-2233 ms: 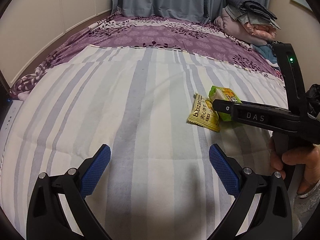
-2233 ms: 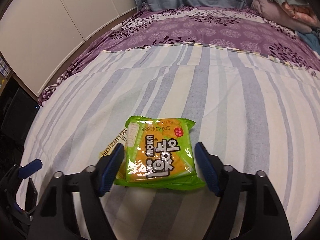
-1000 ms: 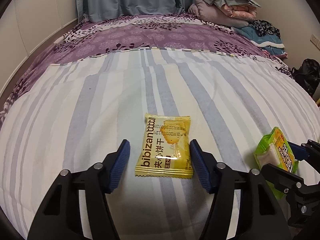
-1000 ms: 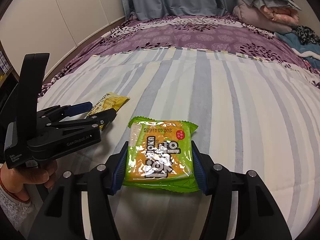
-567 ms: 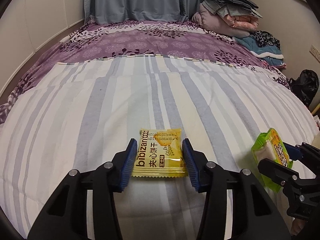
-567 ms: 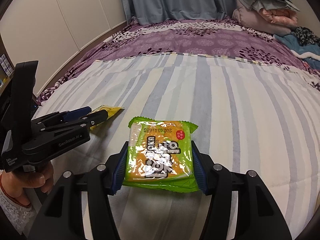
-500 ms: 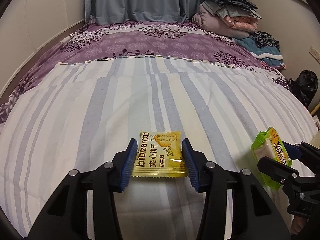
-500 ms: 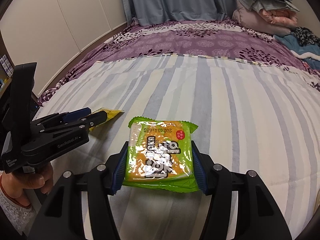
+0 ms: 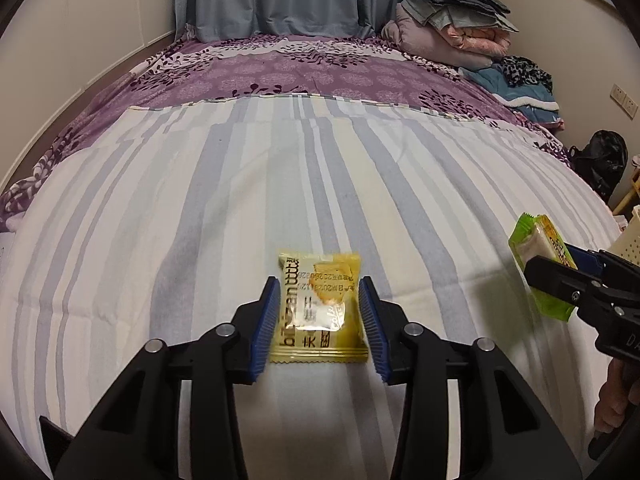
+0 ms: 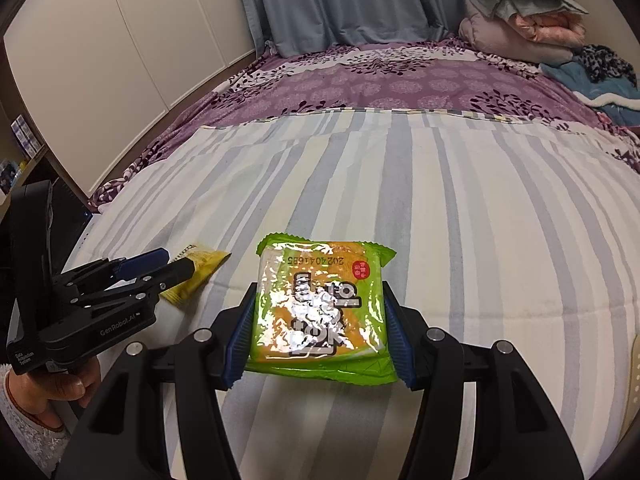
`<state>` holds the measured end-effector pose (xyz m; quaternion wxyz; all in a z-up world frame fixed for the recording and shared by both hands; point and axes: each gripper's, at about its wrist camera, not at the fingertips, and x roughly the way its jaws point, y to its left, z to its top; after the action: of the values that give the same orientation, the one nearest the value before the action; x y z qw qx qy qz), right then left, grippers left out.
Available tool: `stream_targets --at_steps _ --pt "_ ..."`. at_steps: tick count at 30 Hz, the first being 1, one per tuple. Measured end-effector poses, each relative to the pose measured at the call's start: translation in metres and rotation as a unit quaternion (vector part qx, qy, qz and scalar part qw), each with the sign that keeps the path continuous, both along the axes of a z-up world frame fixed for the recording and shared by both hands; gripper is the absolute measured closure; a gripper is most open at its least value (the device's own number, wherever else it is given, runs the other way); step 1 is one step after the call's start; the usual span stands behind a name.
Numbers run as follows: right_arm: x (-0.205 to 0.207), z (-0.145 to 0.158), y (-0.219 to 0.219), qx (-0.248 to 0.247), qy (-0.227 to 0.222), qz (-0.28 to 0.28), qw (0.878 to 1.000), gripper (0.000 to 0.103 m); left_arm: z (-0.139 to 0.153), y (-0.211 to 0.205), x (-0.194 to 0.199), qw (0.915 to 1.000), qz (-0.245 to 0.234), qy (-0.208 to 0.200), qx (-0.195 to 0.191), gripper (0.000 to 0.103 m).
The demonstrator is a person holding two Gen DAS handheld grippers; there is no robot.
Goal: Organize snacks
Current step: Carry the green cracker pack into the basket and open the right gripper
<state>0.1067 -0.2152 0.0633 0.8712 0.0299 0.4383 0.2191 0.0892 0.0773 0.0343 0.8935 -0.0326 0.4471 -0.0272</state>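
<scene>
A yellow biscuit packet (image 9: 320, 304) sits between the blue pads of my left gripper (image 9: 318, 285), just above the striped bed cover (image 9: 280, 180). The jaws are closing tight on it, and the pads press both sides so that the wrapper buckles. My right gripper (image 10: 319, 292) is shut on a green snack packet (image 10: 320, 304), held flat above the bed. In the left wrist view the green packet (image 9: 540, 248) and the right gripper (image 9: 560, 268) show at the right edge. In the right wrist view the left gripper (image 10: 168, 268) holds the yellow packet (image 10: 200, 268) at the left.
A cream perforated basket (image 9: 628, 244) peeks in at the right edge, off the bed's side. Folded blankets (image 9: 452, 28) and clothes lie at the far end, a black bag (image 9: 600, 160) stands on the floor at the right, and white wardrobe doors (image 10: 120, 60) line the left.
The left jaws came in around the yellow packet and squeezed it, and it lifted off the cover. The right gripper kept its hold on the green packet and rose a little.
</scene>
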Motion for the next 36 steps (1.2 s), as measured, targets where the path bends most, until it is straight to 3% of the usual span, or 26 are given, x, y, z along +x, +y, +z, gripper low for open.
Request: stream_targets --at_steps 5,9,18,28,36 --pt "-0.013 -0.001 -0.011 0.014 0.009 -0.009 1.0 0.046 -0.009 0.001 -0.013 0.9999 0.008 0.01 0.002 0.062" --pt "-0.019 0.0 -0.017 0.012 0.007 -0.016 1.0 0.046 -0.011 -0.001 -0.011 0.9999 0.006 0.011 0.005 0.05" --pt "-0.029 0.005 -0.026 0.013 0.001 -0.025 1.0 0.046 -0.018 -0.005 -0.006 0.9996 -0.003 0.009 0.025 0.054" --pt "-0.042 0.024 -0.036 0.029 -0.019 -0.03 0.999 0.046 0.013 -0.005 -0.024 0.9996 0.0 -0.021 0.018 0.055" --pt "-0.061 0.043 -0.059 0.041 -0.043 -0.044 0.997 0.046 0.042 -0.028 -0.04 0.9987 -0.02 -0.046 0.012 0.055"
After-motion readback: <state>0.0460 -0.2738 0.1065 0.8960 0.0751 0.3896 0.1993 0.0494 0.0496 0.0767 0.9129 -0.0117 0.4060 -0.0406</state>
